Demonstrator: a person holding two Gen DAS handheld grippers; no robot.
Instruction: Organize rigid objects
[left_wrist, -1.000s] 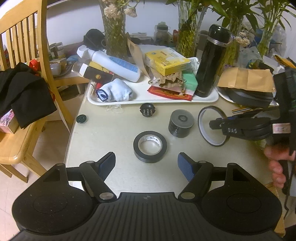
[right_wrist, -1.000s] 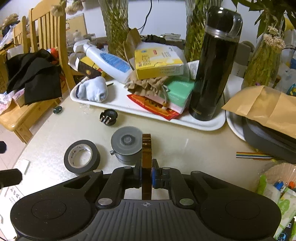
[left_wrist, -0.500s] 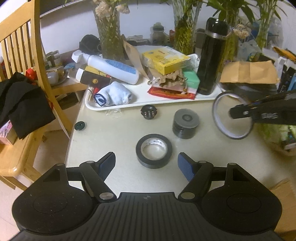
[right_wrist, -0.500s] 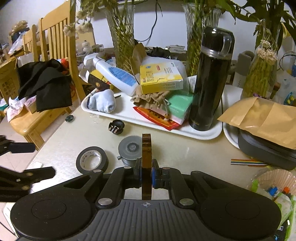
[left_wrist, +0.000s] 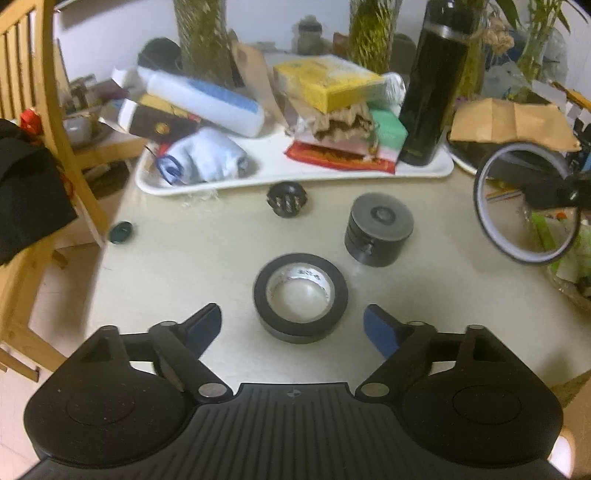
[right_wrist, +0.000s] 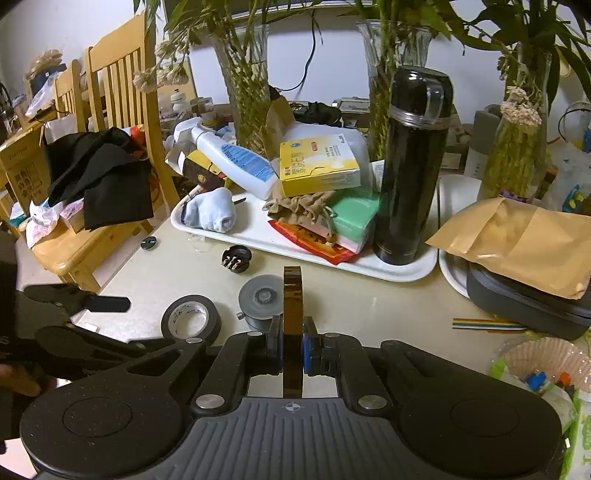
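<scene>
Widening left gripper (left_wrist: 292, 325), seemingly nearer black tape (left_wrist: 300, 296)

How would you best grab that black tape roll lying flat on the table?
Come from straight above and pinch across the outer rim of the black tape roll. It lies flat, hole upward, with bare table on both sides, so the fingers can drop either side of it. The left gripper, jaws just opened wider and empty, already faces it.
</scene>
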